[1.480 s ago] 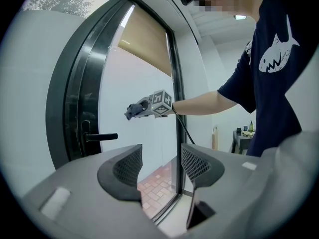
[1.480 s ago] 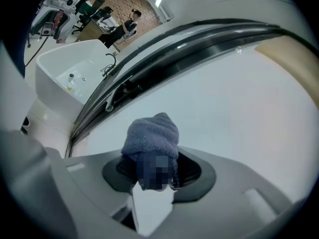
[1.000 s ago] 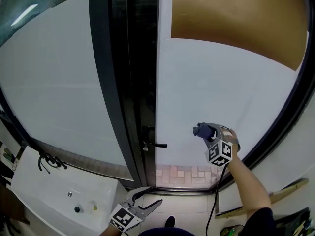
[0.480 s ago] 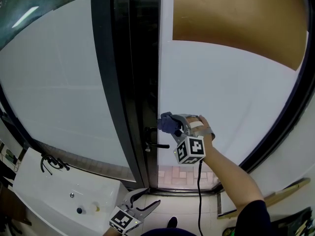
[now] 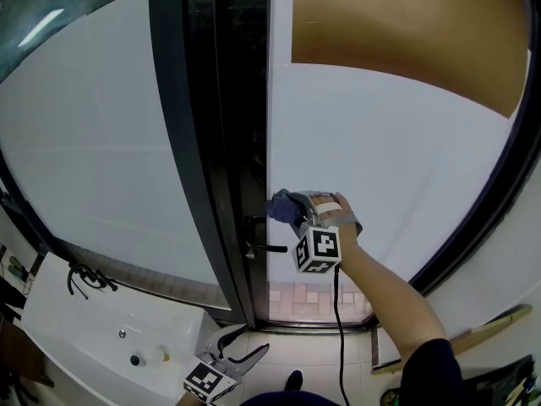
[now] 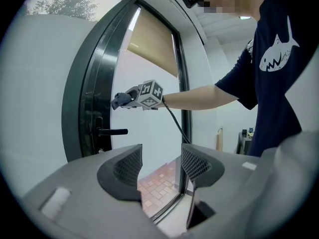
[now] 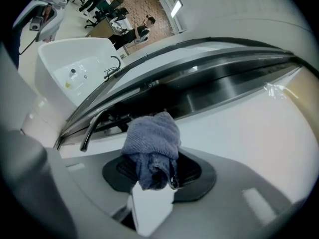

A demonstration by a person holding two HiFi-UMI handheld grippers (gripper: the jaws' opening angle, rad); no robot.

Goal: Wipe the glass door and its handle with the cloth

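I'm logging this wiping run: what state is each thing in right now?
Blue-grey terry cloth: bunched, clamped between jaws, above the handle.
Right gripper: shut on the cloth.
Left gripper: open, empty, held low.
Black lever door handle: horizontal, apart from the cloth.
Frosted glass door: whether latched, cannot tell.
Tan roller blind: partly lowered.

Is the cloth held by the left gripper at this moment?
No, the left gripper has its jaws apart with nothing between them; the cloth is clamped in the right gripper.
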